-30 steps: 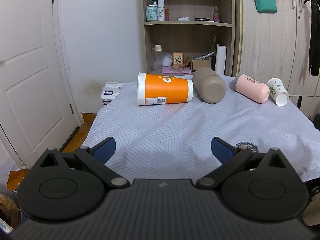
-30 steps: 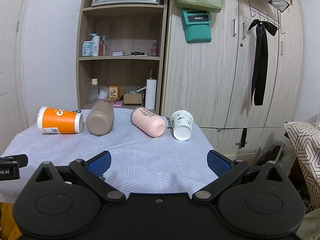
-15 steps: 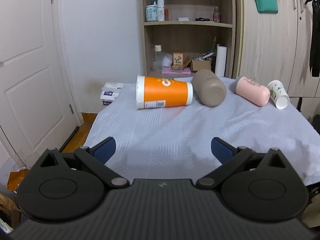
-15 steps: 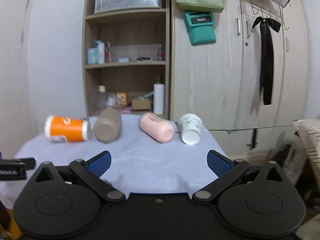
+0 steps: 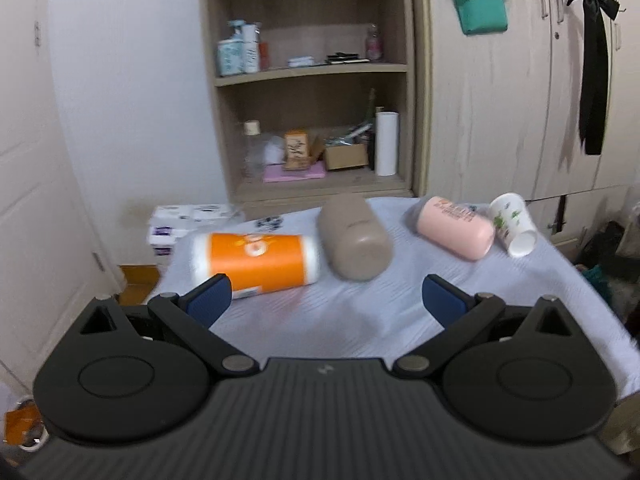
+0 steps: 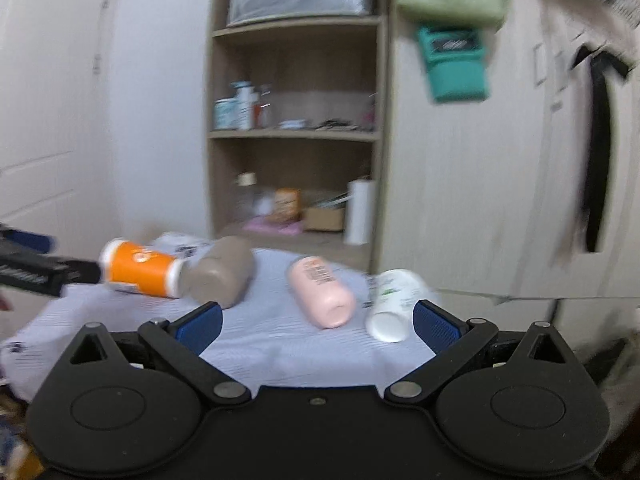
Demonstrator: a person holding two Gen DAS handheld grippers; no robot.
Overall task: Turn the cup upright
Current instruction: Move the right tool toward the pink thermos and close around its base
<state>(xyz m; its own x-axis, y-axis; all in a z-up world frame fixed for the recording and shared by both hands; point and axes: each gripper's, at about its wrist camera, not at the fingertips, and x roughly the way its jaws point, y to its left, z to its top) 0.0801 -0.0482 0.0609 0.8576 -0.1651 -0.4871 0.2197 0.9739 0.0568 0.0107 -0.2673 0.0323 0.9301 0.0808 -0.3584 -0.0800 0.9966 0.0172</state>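
Four cups lying sideways, orange cup [image 5: 256,262], taupe, pink, white

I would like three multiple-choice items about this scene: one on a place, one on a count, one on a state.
1. Which cup lies nearest the cupboard-side end of the row?
A. orange cup
B. white floral cup
C. brown cup

2. How many cups lie on the table?
A. four
B. two
C. six

3. How is the left hand-held gripper?
A. shut on the orange cup
B. shut, empty
C. open, empty

Answers:
1 B: the white floral cup lies beyond the pink cup, on the cupboard side.
2 A: orange cup, brown cup, pink and white, all on their sides on the table.
3 C: the left hand-held gripper has its blue pads wide apart, with nothing between them.
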